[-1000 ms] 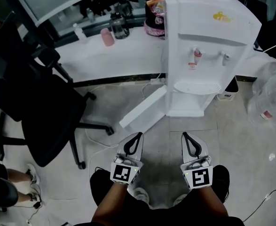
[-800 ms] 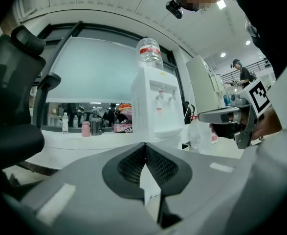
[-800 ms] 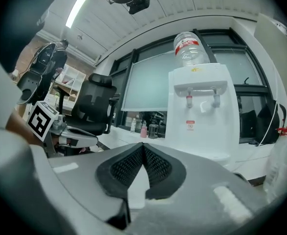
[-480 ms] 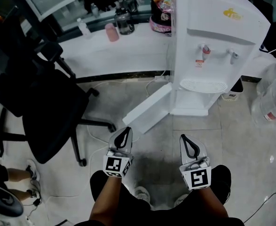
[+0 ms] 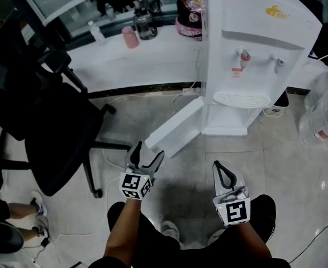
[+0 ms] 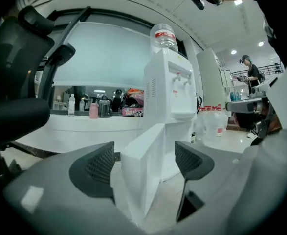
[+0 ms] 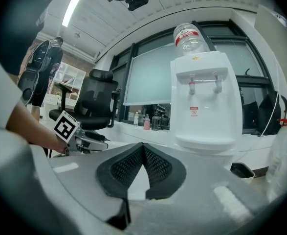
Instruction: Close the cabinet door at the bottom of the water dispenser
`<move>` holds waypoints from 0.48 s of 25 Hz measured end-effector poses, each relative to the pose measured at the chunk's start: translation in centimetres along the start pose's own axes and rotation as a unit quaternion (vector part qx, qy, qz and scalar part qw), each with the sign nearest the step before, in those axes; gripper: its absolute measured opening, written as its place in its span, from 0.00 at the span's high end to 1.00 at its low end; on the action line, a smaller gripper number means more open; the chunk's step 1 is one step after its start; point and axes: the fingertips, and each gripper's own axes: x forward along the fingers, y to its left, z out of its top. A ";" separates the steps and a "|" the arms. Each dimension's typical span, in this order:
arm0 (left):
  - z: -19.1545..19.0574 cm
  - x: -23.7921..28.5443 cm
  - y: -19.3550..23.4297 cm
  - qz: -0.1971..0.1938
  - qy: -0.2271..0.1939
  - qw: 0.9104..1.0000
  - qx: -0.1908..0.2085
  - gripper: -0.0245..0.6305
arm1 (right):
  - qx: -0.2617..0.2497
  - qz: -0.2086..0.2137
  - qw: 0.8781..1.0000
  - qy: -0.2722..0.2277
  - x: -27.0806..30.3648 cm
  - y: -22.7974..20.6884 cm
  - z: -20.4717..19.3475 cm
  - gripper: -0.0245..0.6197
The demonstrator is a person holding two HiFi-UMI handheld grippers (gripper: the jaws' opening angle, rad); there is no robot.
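The white water dispenser (image 5: 253, 49) stands on the floor against the counter. Its bottom cabinet door (image 5: 175, 130) hangs open, swung out to the left with the free edge low and nearest me. My left gripper (image 5: 145, 156) sits right at that free edge. Its jaws are opening, and in the left gripper view the door's edge (image 6: 143, 175) stands between the two pads without either pressing on it. My right gripper (image 5: 224, 169) is shut on nothing, hovering over the floor in front of the dispenser (image 7: 207, 97), apart from the door.
A black office chair (image 5: 46, 121) stands close on the left, its base near the door. The white counter (image 5: 147, 60) behind carries bottles and a pink cup (image 5: 130, 38). A big clear water jug (image 5: 320, 116) sits at the right. A cable (image 5: 116, 166) trails on the floor.
My left gripper has moved left and forward to the door's free edge, and its jaws have gone from shut to open. The right gripper has hardly shifted.
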 end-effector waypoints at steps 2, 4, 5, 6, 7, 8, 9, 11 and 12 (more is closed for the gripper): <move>-1.0 0.8 0.5 -0.002 0.014 1.000 -0.007 0.32 | 0.000 -0.001 1.000 -0.002 0.0 0.1 0.0 0.96; -1.6 1.4 0.7 -0.006 0.022 1.000 -0.010 0.31 | -0.002 -0.002 1.000 0.000 -0.1 0.2 -0.1 0.96; -1.8 1.7 0.7 -0.008 0.025 1.000 -0.009 0.31 | -0.001 -0.003 1.000 0.001 -0.1 0.2 -0.2 0.96; -1.9 1.9 0.6 -0.010 0.030 0.999 -0.007 0.31 | 0.000 -0.004 1.000 0.002 -0.1 0.2 -0.2 0.96; -2.1 2.1 0.5 -0.012 0.033 0.999 -0.004 0.31 | 0.000 -0.005 1.000 0.002 -0.2 0.1 -0.3 0.96; -2.2 2.2 0.3 -0.015 0.036 0.999 -0.003 0.31 | 0.000 -0.007 1.000 0.003 -0.2 0.1 -0.3 0.96; -2.3 2.3 0.1 -0.019 0.037 0.999 -0.001 0.31 | 0.000 -0.008 1.000 0.004 -0.2 0.1 -0.4 0.96; -2.3 2.4 -0.3 -0.025 0.034 0.999 0.000 0.32 | -0.002 -0.010 1.000 0.002 -0.3 0.0 -0.4 0.96; -2.3 2.4 -0.4 -0.026 0.033 0.999 0.000 0.31 | -0.002 -0.011 1.000 -0.001 -0.3 0.0 -0.3 0.96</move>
